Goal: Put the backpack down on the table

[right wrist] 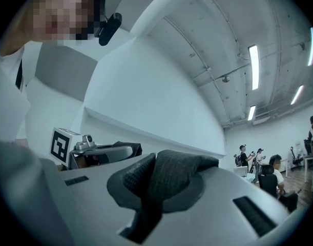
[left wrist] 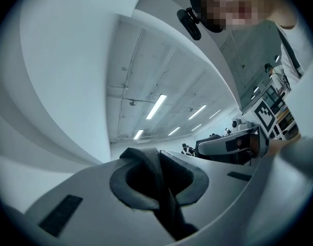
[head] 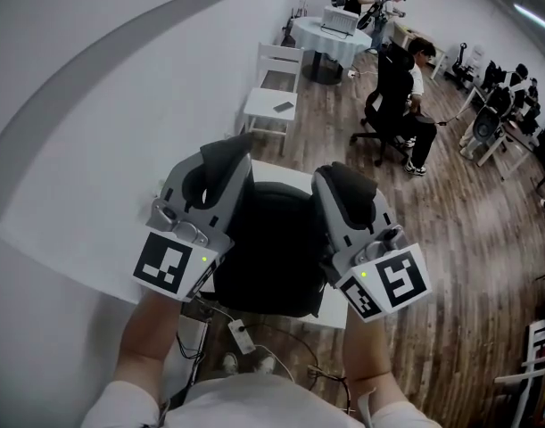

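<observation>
left tool (head: 220, 163): clamped on left strap (left wrist: 152, 170) | right tool (head: 345, 185): clamped on right strap (right wrist: 179, 170) | backpack (head: 276, 248): soft, floppy, likely some weight, over desk (head: 285, 176) | grip: both straps, evenly

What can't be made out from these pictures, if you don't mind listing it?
1. Head view: the backpack hides most of the white table; whether it rests there is unclear.
2. Gripper views: the left gripper and right gripper show only a pinched fold of it; their jaws hide the rest.
3. Head view: the dark item on the white chair is too small to name.
</observation>
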`<action>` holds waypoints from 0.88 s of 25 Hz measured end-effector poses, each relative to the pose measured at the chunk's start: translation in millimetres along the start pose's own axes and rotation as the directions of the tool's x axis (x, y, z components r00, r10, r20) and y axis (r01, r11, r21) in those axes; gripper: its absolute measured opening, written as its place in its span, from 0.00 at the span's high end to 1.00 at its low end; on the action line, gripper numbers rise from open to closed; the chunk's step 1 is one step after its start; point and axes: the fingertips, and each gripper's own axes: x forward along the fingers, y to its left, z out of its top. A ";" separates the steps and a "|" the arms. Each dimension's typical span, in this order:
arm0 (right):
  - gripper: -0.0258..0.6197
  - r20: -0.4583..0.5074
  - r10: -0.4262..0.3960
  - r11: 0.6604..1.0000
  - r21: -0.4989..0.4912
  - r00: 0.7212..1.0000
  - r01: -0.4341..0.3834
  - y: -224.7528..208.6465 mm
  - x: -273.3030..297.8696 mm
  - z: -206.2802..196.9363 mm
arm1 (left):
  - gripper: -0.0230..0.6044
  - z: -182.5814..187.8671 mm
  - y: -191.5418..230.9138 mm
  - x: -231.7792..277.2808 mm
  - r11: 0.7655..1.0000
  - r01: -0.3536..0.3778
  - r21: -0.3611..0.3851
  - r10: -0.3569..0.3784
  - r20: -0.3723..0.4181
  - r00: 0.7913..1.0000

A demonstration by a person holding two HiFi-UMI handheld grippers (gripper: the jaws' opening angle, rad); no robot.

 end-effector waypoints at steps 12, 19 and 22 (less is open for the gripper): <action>0.88 -0.061 -0.040 0.999 -0.010 0.997 0.040 -41.0 41.8 -52.2 | 0.89 -63.1 28.4 47.4 1.000 -0.019 -0.016 0.018 -0.066 0.998; 0.88 -0.153 -0.026 0.998 0.046 0.988 0.033 -31.6 50.7 -112.7 | 0.89 -119.9 27.4 48.7 0.998 -0.037 -0.049 0.028 -0.164 0.986; 0.88 -0.203 0.000 0.994 0.107 0.979 0.023 -24.8 54.5 -140.5 | 0.89 -143.5 23.1 45.6 0.995 -0.052 -0.088 0.034 -0.188 0.982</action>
